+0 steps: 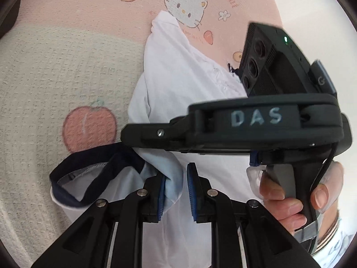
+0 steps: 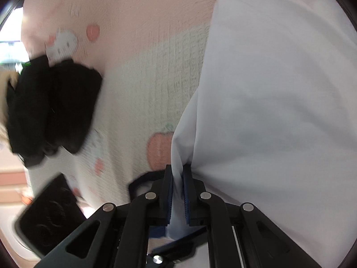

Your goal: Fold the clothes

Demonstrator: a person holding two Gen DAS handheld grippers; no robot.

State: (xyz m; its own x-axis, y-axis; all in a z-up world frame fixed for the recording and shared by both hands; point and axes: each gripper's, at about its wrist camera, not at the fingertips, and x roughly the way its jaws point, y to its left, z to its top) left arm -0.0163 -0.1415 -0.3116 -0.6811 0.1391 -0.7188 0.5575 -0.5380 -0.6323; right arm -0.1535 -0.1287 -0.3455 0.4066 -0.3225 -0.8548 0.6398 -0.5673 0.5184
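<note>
A white garment [image 1: 178,82] with navy trim [image 1: 89,178] lies on a pink and cream cartoon-print blanket [image 1: 55,71]. At the bottom of the left wrist view, my left gripper [image 1: 177,187] is shut on a bunched fold of the white fabric between its blue pads [image 1: 192,189]. My right gripper [image 1: 131,139], held in a hand [image 1: 287,201], reaches in from the right and meets the cloth just above that fold. In the right wrist view, my right gripper [image 2: 178,178] is shut on a pulled-up edge of the white garment [image 2: 279,89], which fills the right side.
A heap of black clothing [image 2: 53,107] lies on the blanket [image 2: 145,78] to the left in the right wrist view. A black box-shaped device [image 2: 49,212] sits at the lower left. The picture there is blurred.
</note>
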